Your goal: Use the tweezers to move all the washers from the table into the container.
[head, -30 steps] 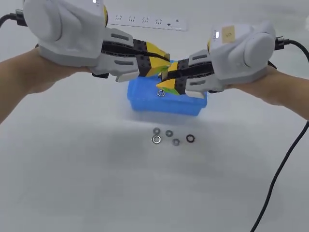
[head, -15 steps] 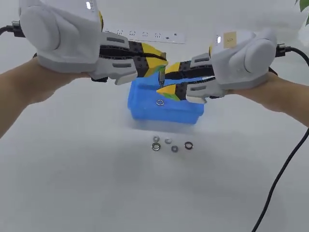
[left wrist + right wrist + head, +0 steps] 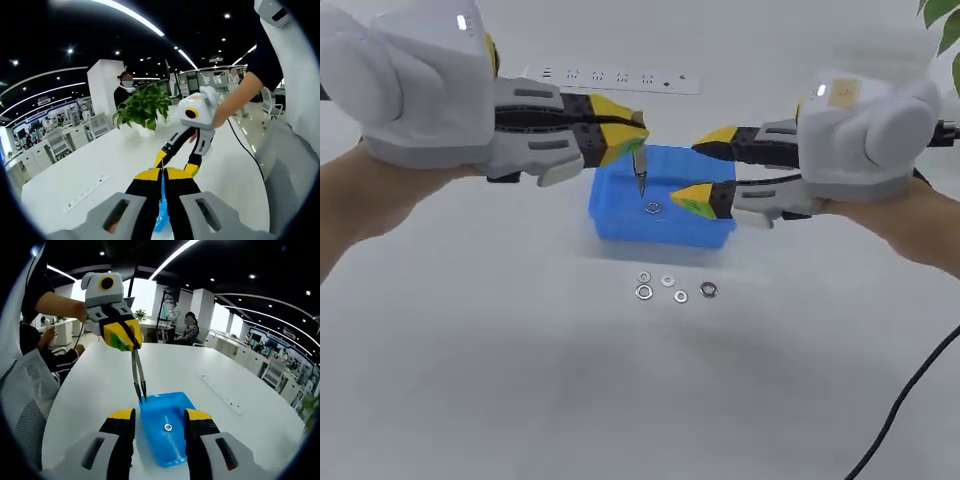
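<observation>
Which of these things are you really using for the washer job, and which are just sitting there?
For the job:
- tweezers, held in the shut left gripper
- open right gripper
- blue container with one washer inside
- five washers on the table

Just lying about:
- power strip
- leafy plant

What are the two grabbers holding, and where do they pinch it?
The left gripper pinches the tweezers by their top end, tips hanging down. The right gripper is open and holds nothing.
</observation>
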